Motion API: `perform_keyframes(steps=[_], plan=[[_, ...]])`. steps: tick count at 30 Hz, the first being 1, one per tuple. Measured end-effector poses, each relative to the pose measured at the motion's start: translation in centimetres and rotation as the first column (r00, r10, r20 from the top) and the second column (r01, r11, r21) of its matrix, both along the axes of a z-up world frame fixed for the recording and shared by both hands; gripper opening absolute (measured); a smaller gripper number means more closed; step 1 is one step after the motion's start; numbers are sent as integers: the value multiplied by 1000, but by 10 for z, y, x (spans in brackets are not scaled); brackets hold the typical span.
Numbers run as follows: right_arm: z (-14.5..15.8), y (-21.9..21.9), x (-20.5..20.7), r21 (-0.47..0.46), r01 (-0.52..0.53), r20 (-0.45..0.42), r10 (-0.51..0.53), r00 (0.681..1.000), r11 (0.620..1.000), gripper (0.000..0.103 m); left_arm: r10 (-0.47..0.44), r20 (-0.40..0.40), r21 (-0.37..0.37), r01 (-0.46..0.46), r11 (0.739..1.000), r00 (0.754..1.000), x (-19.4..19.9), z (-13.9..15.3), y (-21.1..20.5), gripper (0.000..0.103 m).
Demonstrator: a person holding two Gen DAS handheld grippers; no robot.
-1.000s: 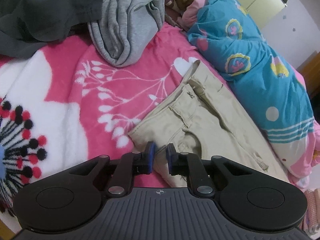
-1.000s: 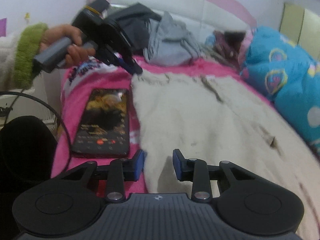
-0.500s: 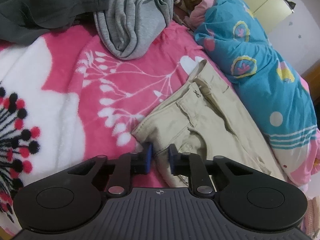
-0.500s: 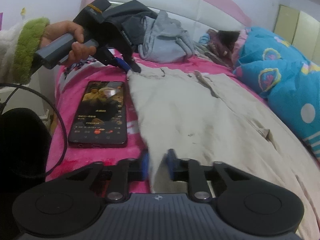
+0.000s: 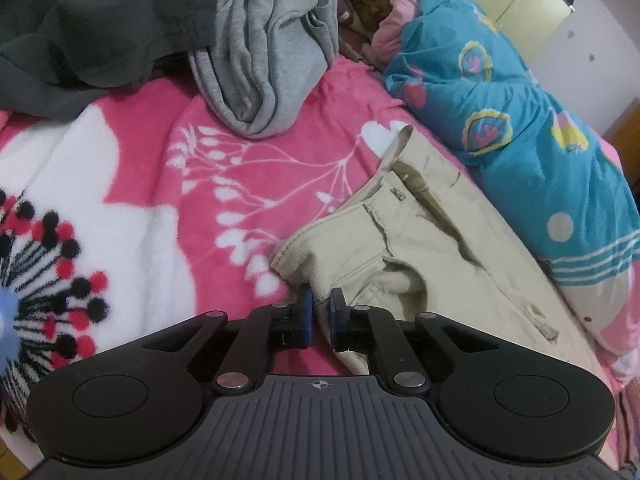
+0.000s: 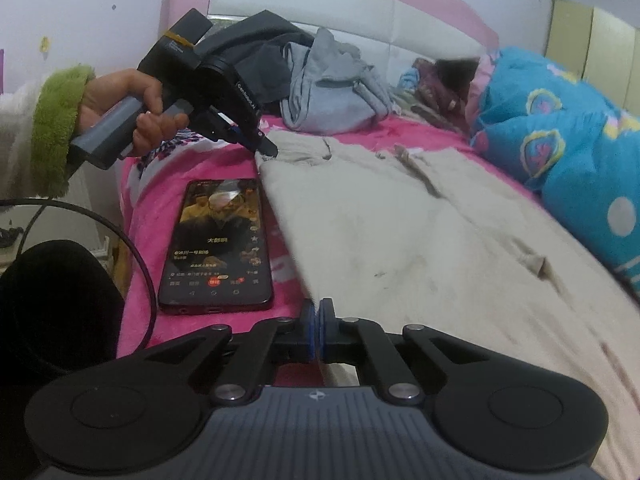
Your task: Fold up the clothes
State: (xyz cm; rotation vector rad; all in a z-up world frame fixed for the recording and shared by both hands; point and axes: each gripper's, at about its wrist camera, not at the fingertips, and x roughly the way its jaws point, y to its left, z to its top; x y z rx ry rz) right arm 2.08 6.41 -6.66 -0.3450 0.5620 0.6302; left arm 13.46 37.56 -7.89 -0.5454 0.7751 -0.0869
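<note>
Left hand-held gripper [image 5: 319,312]: clenched on the waistband corner of the beige trousers [image 5: 424,264]; cloth visibly pinched between the blue pads.
Right hand-held gripper [image 6: 319,326]: pads pressed together on the trousers' near side edge, at 6 o'clock in the right wrist view; a thin fold appears caught, judged not certain.
Trousers, place: spread flat on the pink blanket [image 5: 132,184] of the bed, waist toward the headboard, beside the phone [image 6: 218,244] at their 9 o'clock.
Handling: soft, limp cotton, light, not fragile; will sag between holds; judged best taken at the stiffer waistband and side seam.
Pose, left hand [image 6: 136,116]: wraps the grip handle, tool angled down to the corner.
Pose, right: tilted down, low over the bed edge.
</note>
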Motion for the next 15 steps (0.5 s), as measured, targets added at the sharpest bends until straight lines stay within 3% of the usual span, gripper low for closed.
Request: perform_keyframes(steps=[5,8,9,10,13,15], plan=[[-6,-5,4,46,26,-45,-24,999,999,2,-31,-3,41,31,999,1000,-1,-3,-2,9],[1,-18,-2,94,53,-53,-48,997,994,10,-43,16,82,42,996,999,-9,6,-4,15],[4,-23,-5,111,61,-55,-56,997,992,19,-40,28,102,37,994,999,-14,10,-6,17],[7,-29,-8,129,71,-54,-64,996,989,25,-31,51,133,24,991,998,-22,17,-10,18],[22,-62,-23,200,119,-55,-110,992,973,26,-12,145,213,-19,977,989,-50,41,-25,22],[34,-91,-28,242,176,-63,-165,984,954,26,-40,213,210,-5,978,976,-70,59,-44,24]])
